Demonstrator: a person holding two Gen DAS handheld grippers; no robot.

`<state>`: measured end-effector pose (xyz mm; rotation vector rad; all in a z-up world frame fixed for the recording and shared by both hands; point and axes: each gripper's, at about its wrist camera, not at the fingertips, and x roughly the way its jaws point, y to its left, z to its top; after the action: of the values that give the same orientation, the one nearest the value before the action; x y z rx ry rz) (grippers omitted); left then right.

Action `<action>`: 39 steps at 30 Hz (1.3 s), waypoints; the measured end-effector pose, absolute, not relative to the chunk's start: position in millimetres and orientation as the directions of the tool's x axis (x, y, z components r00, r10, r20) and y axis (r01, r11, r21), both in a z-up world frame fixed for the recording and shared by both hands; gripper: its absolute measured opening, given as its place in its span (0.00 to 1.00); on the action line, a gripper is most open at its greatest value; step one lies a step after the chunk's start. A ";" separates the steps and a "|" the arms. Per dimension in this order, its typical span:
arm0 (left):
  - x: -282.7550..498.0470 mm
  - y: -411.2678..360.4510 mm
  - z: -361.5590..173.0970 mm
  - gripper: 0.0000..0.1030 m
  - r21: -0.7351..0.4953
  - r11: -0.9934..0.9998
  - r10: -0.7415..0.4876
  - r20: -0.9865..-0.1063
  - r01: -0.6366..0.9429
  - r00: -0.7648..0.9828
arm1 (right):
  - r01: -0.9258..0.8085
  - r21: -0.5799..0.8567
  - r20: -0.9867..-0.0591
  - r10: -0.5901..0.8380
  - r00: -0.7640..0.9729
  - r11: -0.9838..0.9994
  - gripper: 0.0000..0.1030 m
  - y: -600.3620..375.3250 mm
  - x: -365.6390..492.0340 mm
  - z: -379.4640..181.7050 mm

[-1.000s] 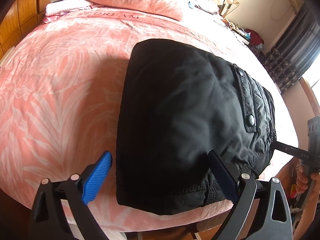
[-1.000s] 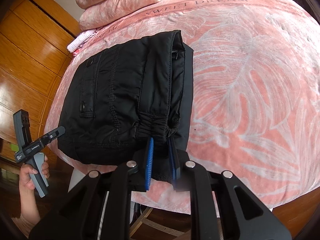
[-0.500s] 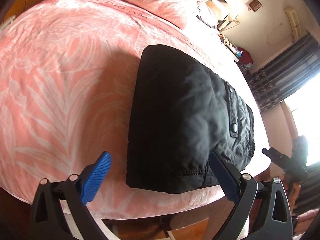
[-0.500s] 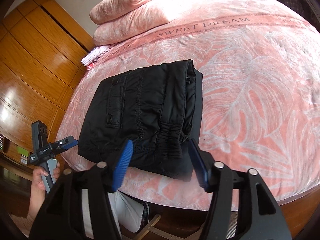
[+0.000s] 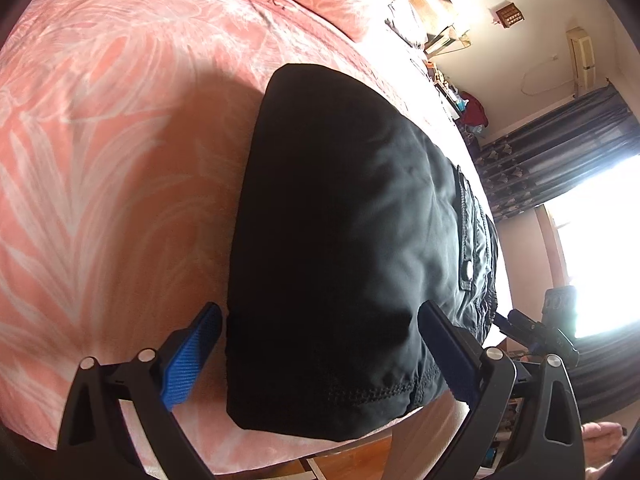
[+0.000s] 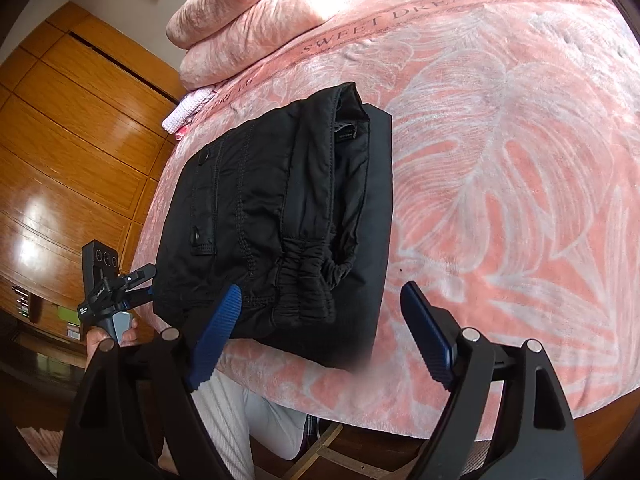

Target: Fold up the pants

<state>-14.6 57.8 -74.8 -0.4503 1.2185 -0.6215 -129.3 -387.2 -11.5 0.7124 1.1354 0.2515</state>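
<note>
Black pants [image 5: 352, 240] lie folded into a thick rectangle near the front edge of the pink leaf-print bed [image 5: 100, 160]. My left gripper [image 5: 318, 312] is open, its blue pads wide apart on either side of the stitched near hem, not pressing it. In the right wrist view the pants [image 6: 272, 216] show a snap pocket and a gathered elastic band. My right gripper [image 6: 320, 290] has its jaws opening; the gathered edge shows between its fingers, untouched by the pads. The left gripper [image 6: 116, 284] is at the pants' left corner, and the right gripper [image 5: 536, 332] shows beyond their right edge.
Pink pillows [image 6: 248, 12] are piled at the head of the bed. A wooden wardrobe [image 6: 80, 120] lines one side; dark curtains [image 5: 560, 152] and a bright window are on the other. A person's white-trousered legs [image 6: 240, 412] stand against the bed's front edge.
My right gripper let go of the gathered band, opened wide and drew back slightly. My left gripper, open throughout, dropped lower and closer to the pants' hem while rolling.
</note>
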 end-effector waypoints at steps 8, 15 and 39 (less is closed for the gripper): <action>0.3 39.0 -85.6 0.96 -0.636 0.734 -0.674 -0.724 0.239 0.146 | 0.174 0.744 -0.651 0.641 0.407 0.645 0.81 -397.1 -127.7 -44.5; 11.9 24.3 -88.6 0.97 -0.627 0.709 -0.675 -0.736 0.324 0.050 | 0.142 0.798 -0.590 0.711 0.382 0.586 0.85 -388.7 -119.4 -64.7; 43.4 4.7 -44.5 0.49 -0.754 0.579 -0.815 -0.535 0.309 0.223 | -0.045 0.738 -0.558 0.646 0.521 0.674 0.39 -365.2 -57.4 32.0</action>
<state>43.4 4.7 -44.5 -0.5620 1.0830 -0.8348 -57.4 -365.2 32.0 0.7328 0.9421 0.4613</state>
